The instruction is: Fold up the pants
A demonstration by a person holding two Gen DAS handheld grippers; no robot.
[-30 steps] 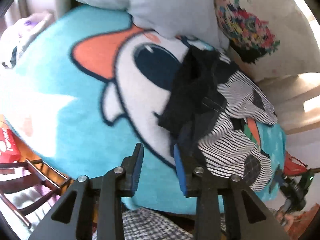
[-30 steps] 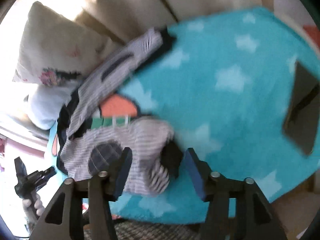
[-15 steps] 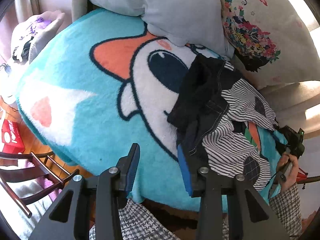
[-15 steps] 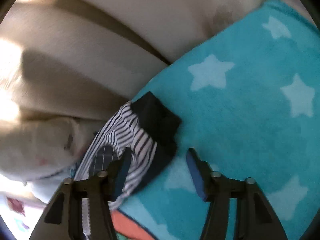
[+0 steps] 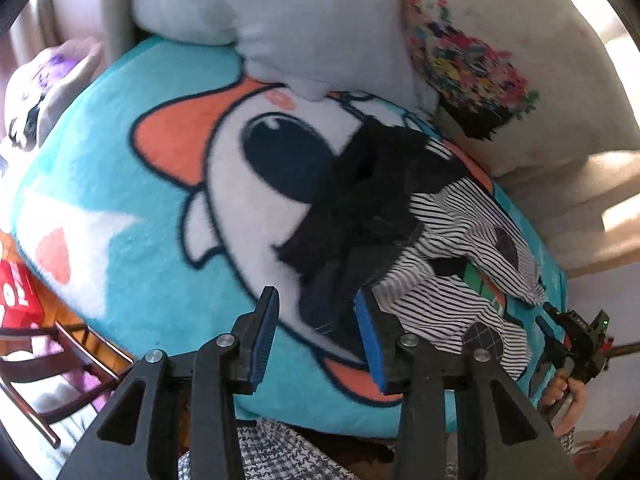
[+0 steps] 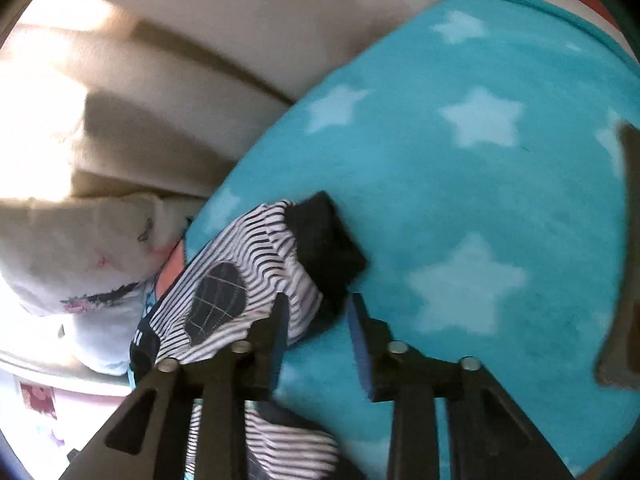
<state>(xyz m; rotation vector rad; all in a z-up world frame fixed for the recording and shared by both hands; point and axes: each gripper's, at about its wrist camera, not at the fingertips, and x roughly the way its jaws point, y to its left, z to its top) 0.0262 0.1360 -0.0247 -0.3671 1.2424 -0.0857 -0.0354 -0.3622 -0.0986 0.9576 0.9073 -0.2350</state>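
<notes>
The striped black-and-white pants point(image 5: 452, 240) with a black waistband point(image 5: 368, 196) lie rumpled on a turquoise cartoon blanket point(image 5: 132, 184). My left gripper point(image 5: 316, 340) is open, its jaws just short of the dark waistband edge. In the right wrist view one striped leg point(image 6: 240, 280) ends in a black cuff point(image 6: 324, 244). My right gripper point(image 6: 316, 332) is open just in front of that cuff, over the blanket point(image 6: 480, 200). The right gripper also shows in the left wrist view point(image 5: 572, 340), at the far leg end.
A grey pillow point(image 5: 280, 24) and a floral cushion point(image 5: 480, 40) lean on the beige sofa back point(image 6: 200, 40). A dark wooden rack point(image 5: 60, 360) and a red box point(image 5: 16, 292) stand off the blanket's left edge. A dark flat object point(image 6: 624, 260) lies at the right.
My left gripper moved closer to the waistband. My right gripper swung from the pants' middle to the leg cuff and now sits nearer to it. Both stayed open.
</notes>
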